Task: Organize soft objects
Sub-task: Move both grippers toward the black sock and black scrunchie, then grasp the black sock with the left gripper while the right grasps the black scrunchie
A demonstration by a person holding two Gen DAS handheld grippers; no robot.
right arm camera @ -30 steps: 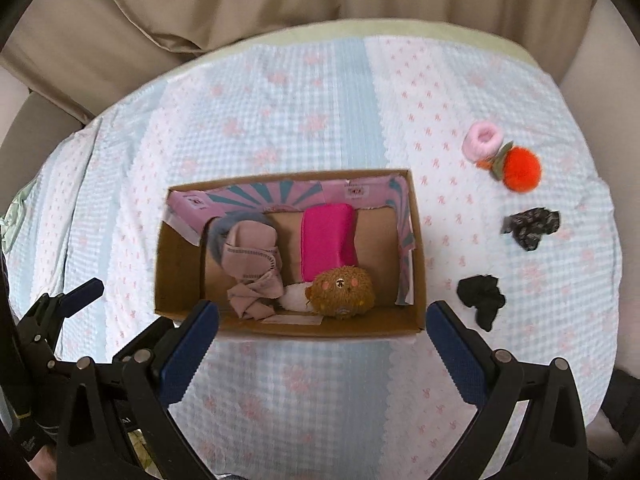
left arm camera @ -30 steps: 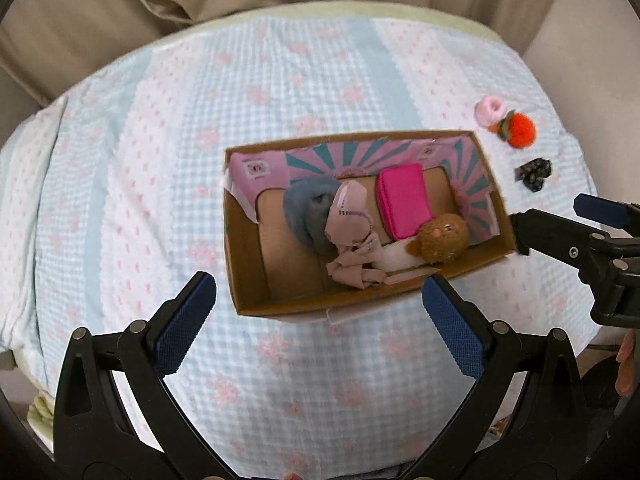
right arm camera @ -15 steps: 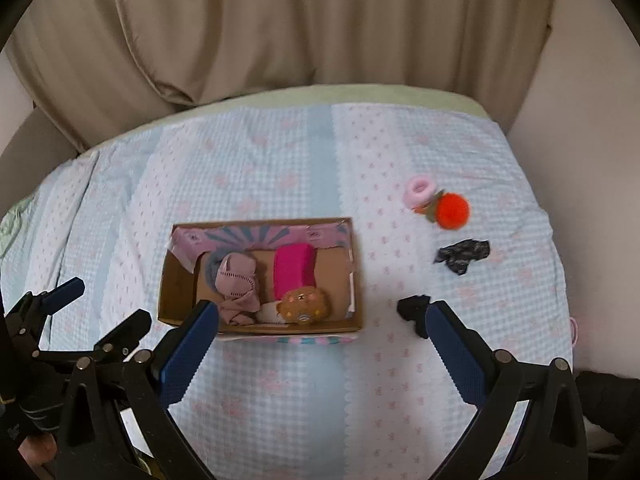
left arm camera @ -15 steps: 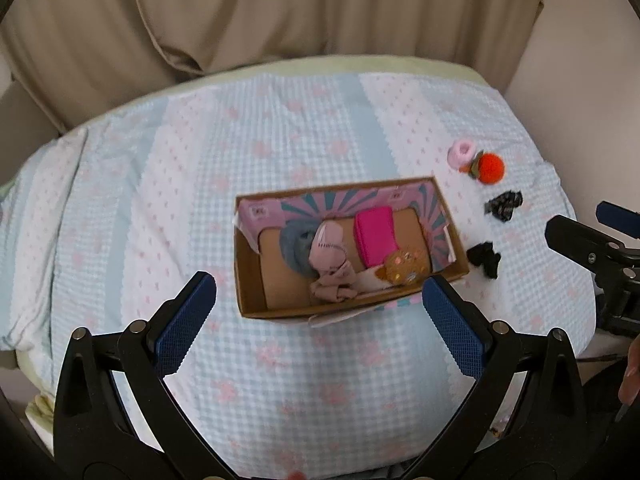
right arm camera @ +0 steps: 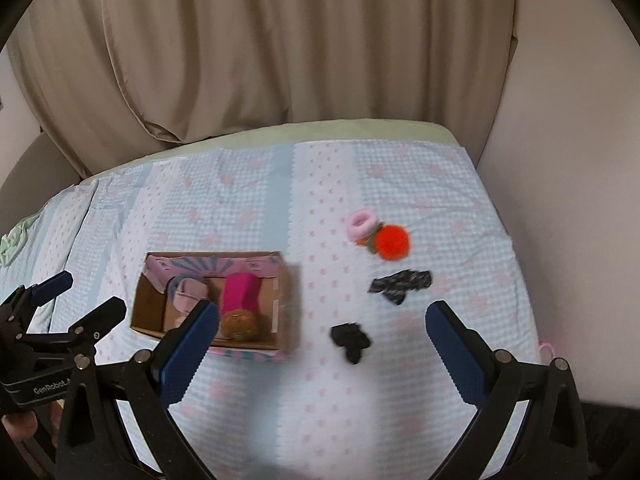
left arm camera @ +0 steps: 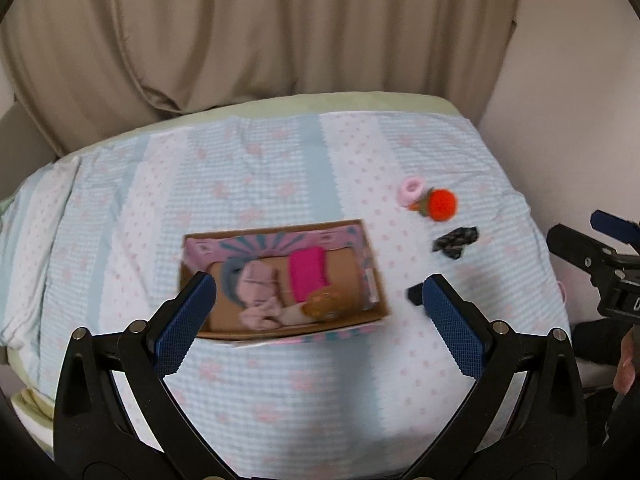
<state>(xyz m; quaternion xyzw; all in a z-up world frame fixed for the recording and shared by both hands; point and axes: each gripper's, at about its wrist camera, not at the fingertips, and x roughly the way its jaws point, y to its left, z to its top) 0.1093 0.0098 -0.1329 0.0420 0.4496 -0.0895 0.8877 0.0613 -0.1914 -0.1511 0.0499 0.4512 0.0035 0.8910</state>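
Note:
A cardboard box (left arm camera: 372,312) (right arm camera: 150,312) sits mid-bed holding a magenta cloth (left arm camera: 308,276) (right arm camera: 240,292), a pink fabric piece (left arm camera: 256,288), a grey-blue item and a brown plush (left arm camera: 324,306) (right arm camera: 240,322). Right of it on the bed lie a pink ring (right arm camera: 361,222), an orange pom-pom (right arm camera: 393,243), a patterned black scrunchie (right arm camera: 400,282) and a plain black one (right arm camera: 350,340). My left gripper (left arm camera: 320,320) is open and empty, high above the box's front. My right gripper (right arm camera: 322,344) is open and empty, high above the black scrunchie.
The bed has a light blue and white checked cover (left arm camera: 280,184). A beige curtain (left arm camera: 260,28) hangs behind it and a pale wall (right arm camera: 560,160) stands at the right. The bed's front edge is below the grippers.
Both grippers have pulled back and up from the bed, so the box and loose items look smaller. The right gripper's view has shifted right toward the loose items. Nothing was picked up.

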